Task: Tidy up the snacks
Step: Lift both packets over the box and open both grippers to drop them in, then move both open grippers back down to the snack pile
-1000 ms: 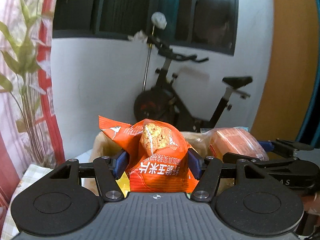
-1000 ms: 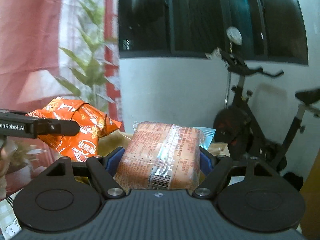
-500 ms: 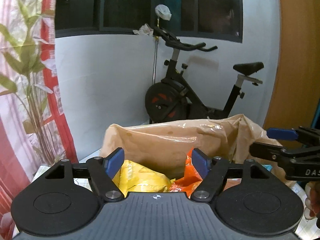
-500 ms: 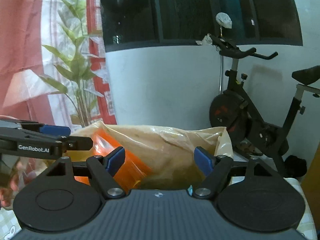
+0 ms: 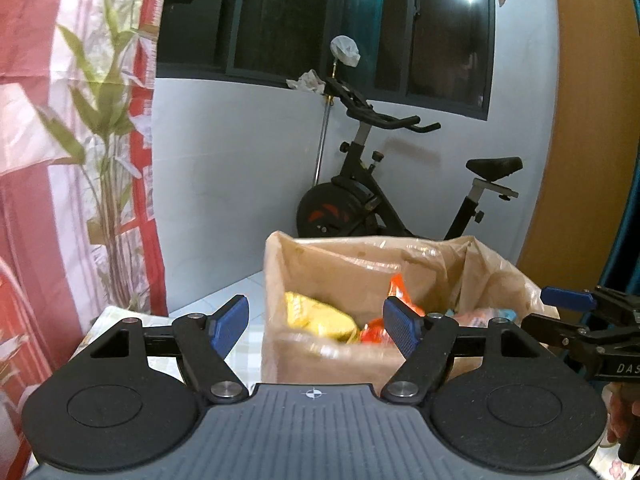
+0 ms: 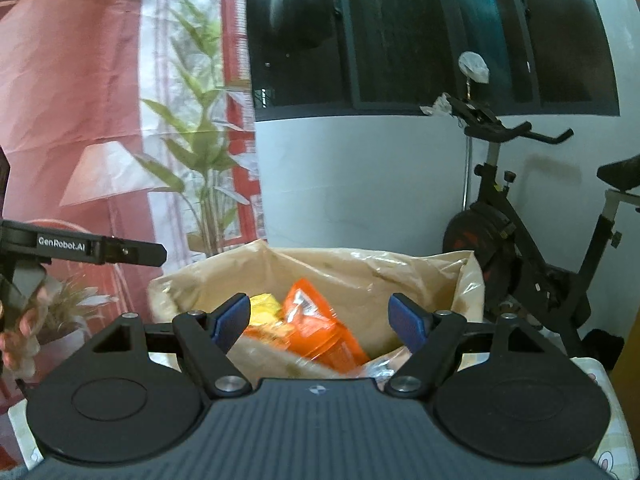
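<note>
Left gripper (image 5: 316,326): jaws wide apart, nothing between the blue pads (image 5: 401,330), no contact with anything. Right gripper (image 6: 320,322): same, jaws spread, pads clear of the bag contents. Both sit on the near side of the bag, pointing slightly down at its mouth.

Snacks are in the brown plastic-lined bag (image 5: 452,264), just beyond both sets of fingertips. From the left wrist view: yellow packet (image 5: 320,314) lies left of centre inside, orange packet (image 5: 396,292) stands tilted to its right, and a paler orange wrapped pack (image 5: 478,314) is at the right, partly hidden by the gripper finger. From the right wrist view the orange packet (image 6: 316,320) leans against the far-left interior, with yellow showing behind it. Bag contents are motion-blurred, so print isn't readable.

Bag sits on a table with a pale checked cloth (image 5: 246,350). Right gripper's fingers enter the left view from the right edge; left gripper's arm shows at the left edge of the right view.

Far background: exercise bike (image 5: 384,196) against a white wall, dark window (image 5: 320,20) above, red-and-white curtain with leaf print (image 5: 80,140) on the left.
</note>
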`<action>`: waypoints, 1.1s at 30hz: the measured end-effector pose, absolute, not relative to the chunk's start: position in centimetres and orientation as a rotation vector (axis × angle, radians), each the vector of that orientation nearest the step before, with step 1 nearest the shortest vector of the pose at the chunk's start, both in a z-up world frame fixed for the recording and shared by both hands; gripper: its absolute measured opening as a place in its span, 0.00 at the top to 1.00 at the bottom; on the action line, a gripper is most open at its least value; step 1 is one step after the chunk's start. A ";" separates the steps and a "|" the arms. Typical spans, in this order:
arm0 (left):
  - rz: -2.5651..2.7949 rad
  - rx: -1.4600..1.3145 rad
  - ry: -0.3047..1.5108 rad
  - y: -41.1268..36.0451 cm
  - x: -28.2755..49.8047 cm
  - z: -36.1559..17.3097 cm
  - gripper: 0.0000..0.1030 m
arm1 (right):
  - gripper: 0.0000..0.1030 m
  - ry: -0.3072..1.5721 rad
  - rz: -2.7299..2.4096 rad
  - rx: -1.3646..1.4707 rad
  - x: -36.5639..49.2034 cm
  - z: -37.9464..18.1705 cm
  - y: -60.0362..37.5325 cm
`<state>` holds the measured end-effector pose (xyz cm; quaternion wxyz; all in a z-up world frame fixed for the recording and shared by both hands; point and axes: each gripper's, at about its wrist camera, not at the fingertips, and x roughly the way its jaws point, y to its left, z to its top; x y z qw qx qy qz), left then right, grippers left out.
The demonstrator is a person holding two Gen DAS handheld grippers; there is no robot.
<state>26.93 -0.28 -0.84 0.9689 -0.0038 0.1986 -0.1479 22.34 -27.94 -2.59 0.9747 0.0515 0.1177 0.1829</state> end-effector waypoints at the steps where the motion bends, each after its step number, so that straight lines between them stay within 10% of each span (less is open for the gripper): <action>1: -0.294 -0.007 0.399 0.0 26.4 -1.1 0.26 | 0.24 0.235 0.371 0.100 21.9 -2.8 -27.7; 33: -0.307 0.001 0.597 -1.1 19.5 -14.5 0.26 | 0.26 0.357 0.290 0.051 15.0 -13.5 -27.6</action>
